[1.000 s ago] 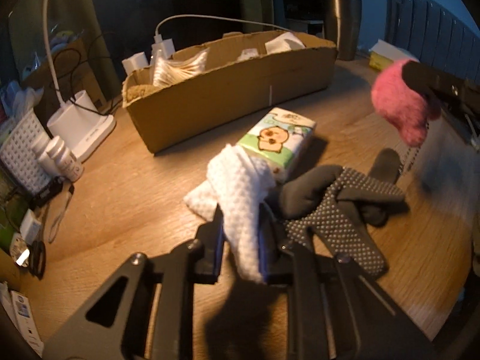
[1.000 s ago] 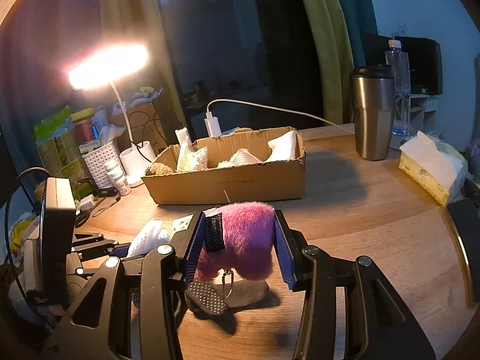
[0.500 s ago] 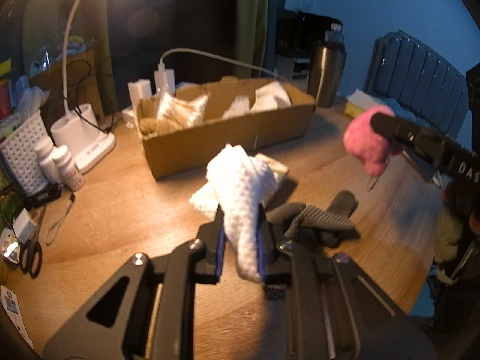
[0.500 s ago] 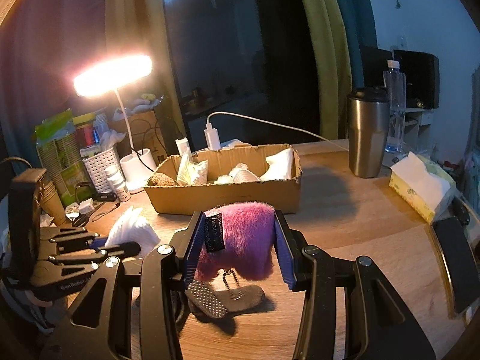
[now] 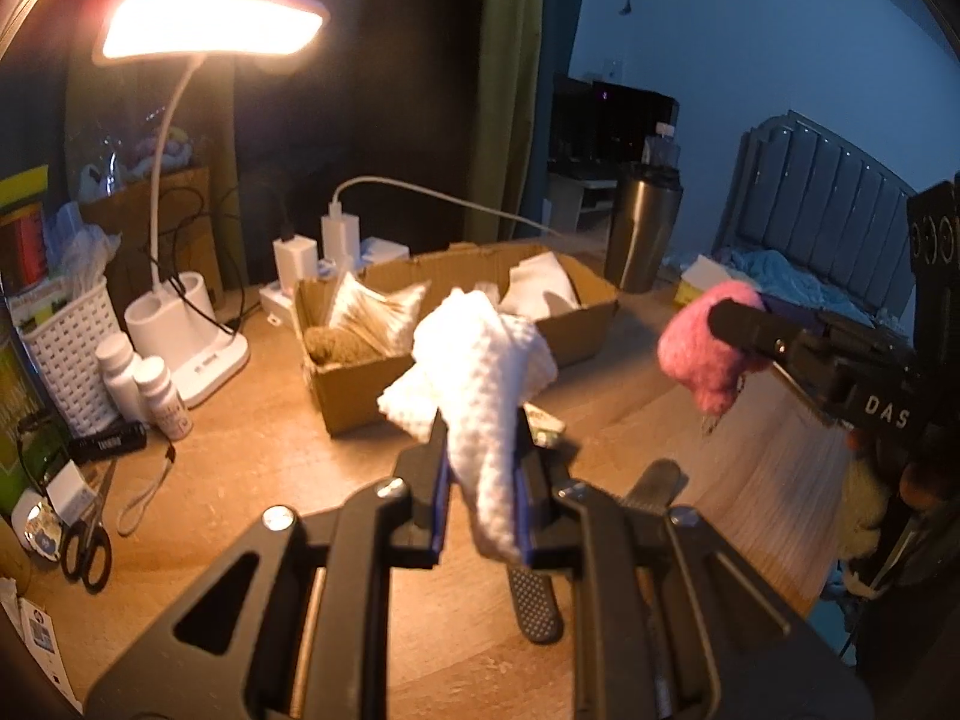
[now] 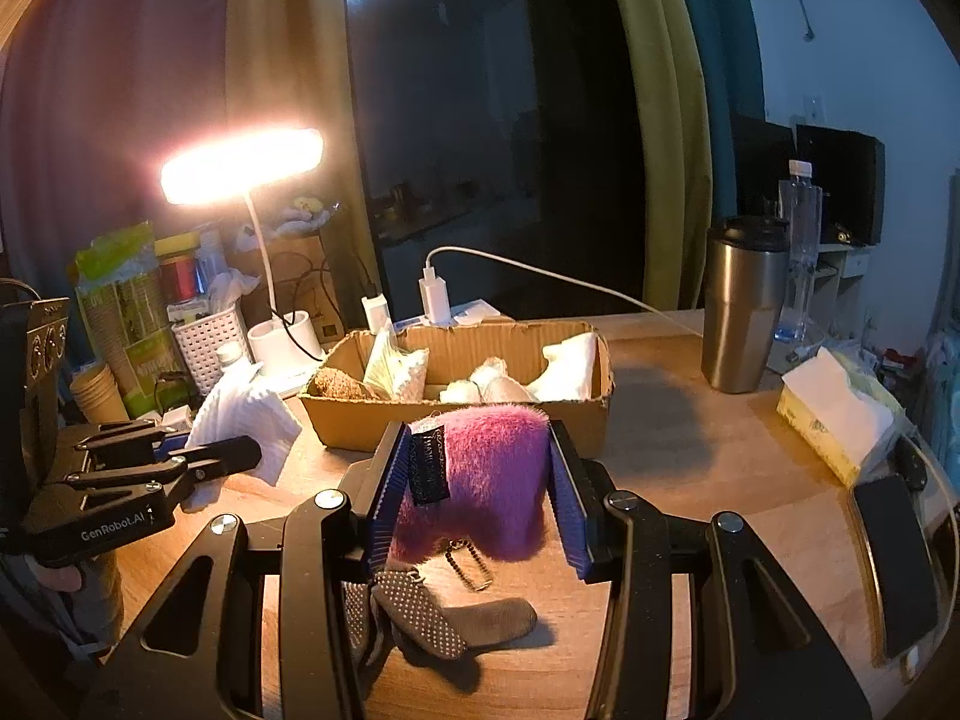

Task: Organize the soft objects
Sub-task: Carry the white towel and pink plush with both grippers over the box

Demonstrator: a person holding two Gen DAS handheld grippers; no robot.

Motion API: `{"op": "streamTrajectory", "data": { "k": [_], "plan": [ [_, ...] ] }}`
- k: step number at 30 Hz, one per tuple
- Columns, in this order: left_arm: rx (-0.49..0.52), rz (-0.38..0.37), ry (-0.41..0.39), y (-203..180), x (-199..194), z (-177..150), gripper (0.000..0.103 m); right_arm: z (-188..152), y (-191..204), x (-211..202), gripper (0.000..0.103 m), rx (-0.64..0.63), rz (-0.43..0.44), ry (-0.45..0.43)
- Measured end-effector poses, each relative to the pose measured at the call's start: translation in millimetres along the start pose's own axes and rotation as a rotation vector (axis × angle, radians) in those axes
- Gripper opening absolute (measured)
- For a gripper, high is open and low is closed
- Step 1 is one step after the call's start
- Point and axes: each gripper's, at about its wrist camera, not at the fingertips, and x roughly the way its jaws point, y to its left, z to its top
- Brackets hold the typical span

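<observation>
**Both tongs loaded, held above the counter in front of the box**

Left tongs (image 5: 480,483): pinched tight on a white waffle-textured cloth (image 5: 480,372). Cloth stands up out of the blue pads and flops over at the top; a short end hangs below them. It is clear of the counter (image 5: 270,450). In the right wrist view the same cloth (image 6: 243,420) shows at the left, gripped by the left tongs (image 6: 240,453), just left of the box.

Right tongs (image 6: 474,486): partly spread, pads pressed on both sides of a pink fuzzy pouch (image 6: 480,480) with a black label and a small bead chain (image 6: 465,564) dangling beneath. Pouch is off the counter. In the left wrist view it appears at the right as a pink lump (image 5: 699,360) at the tong tip.

Cardboard box (image 6: 456,420): open top, on the counter beyond both tongs. Holds a brown fuzzy lump at its left end, then a clear packet, pale rolled items in the middle and a white folded piece at the right end.

On the counter below the right tongs: dark grey gloves (image 6: 438,618) with dotted palms, crumpled together.

Surroundings: lit desk lamp (image 6: 240,165) left of the box, steel tumbler (image 6: 741,306) to its right, tissue pack (image 6: 834,420) at far right, white lattice basket (image 5: 66,348), two small white bottles (image 5: 147,387), scissors (image 5: 87,546).
</observation>
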Motion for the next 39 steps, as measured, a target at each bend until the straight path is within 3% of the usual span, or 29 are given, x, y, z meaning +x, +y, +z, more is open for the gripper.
{"op": "streamTrajectory", "data": {
  "k": [25, 39],
  "plan": [
    [-0.029, -0.014, -0.158, 18.2, -7.9, 51.7, 0.017, 42.1, 12.6, 27.9, 0.047, -0.063, 0.015, -0.018],
    [-0.051, 0.04, -0.267, 40.6, -6.1, 82.6, 0.017, 69.5, 26.0, 61.0, 0.047, -0.108, 0.049, -0.043]
  ]
}}
